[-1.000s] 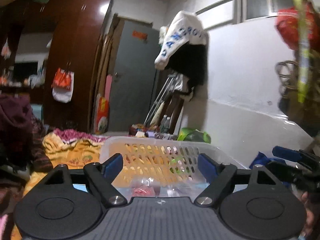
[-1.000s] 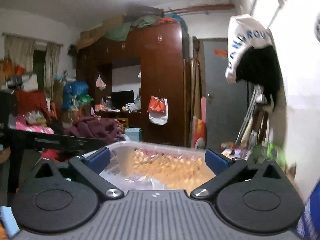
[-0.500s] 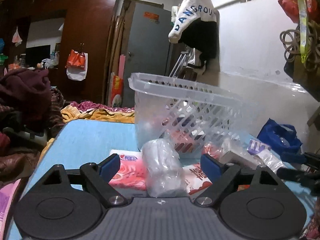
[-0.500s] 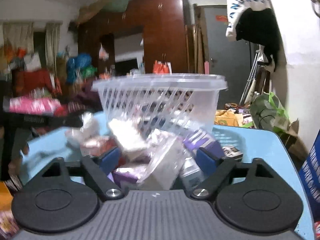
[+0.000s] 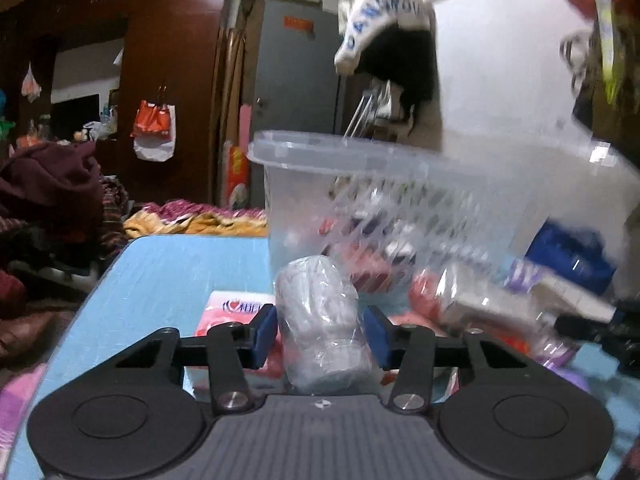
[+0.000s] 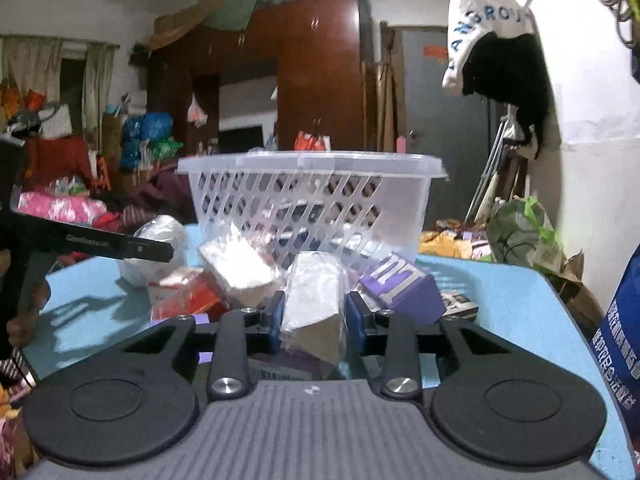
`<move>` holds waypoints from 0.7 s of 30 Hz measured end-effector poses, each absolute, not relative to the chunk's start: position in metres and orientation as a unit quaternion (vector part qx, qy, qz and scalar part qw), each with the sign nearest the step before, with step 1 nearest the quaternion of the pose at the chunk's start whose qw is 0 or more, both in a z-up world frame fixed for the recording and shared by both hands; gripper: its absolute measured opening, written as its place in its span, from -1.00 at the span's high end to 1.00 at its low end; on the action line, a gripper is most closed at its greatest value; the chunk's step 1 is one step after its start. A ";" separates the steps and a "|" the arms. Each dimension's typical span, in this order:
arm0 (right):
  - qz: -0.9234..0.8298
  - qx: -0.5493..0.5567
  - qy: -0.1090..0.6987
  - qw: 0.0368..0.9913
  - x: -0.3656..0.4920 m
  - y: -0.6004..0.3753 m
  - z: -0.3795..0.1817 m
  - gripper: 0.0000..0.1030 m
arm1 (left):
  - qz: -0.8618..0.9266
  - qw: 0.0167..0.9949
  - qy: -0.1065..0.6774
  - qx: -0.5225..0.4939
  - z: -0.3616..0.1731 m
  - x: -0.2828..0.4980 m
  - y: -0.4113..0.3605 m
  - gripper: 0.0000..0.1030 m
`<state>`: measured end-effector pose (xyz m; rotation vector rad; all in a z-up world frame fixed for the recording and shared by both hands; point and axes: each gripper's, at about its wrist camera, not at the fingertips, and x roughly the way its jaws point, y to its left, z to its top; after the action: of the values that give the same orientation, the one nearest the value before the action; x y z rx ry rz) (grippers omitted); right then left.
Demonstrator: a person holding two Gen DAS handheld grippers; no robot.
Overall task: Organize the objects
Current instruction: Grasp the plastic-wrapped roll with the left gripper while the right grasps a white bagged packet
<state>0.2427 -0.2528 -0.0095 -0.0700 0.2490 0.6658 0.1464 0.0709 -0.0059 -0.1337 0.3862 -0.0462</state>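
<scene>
A clear slotted basket (image 5: 360, 168) (image 6: 312, 160) stands on the blue table (image 5: 180, 272), with a pile of wrapped packs in front of it. My left gripper (image 5: 320, 334) is closing on a white roll in clear plastic (image 5: 320, 304), and both blue pads touch its sides. My right gripper (image 6: 315, 318) is closing on a white plastic-wrapped pack (image 6: 316, 300), its pads pressing the wrap. The right wrist view shows the left gripper's black finger (image 6: 120, 246) low over the roll (image 6: 160, 232).
A pink packet (image 5: 228, 312) lies left of the roll. A purple box (image 6: 404, 284), a red packet (image 6: 188, 300) and another white pack (image 6: 240, 268) crowd the pile. Piled clothes lie beyond the table's left edge, and a blue bag (image 6: 624, 340) stands at the right.
Both grippers came down from above the basket to the pile in front of it. Their wide jaws have drawn in, the left around the roll, the right around the white pack.
</scene>
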 end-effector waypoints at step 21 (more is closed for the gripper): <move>0.331 -0.005 0.087 0.939 0.239 -0.261 -0.014 0.31 | -0.032 0.990 0.118 -0.064 -0.002 0.128 0.067 0.00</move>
<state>0.2392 -0.2612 -0.0137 -0.0099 0.1768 0.6766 0.1285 0.0670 -0.0024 -0.1278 0.2377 -0.0648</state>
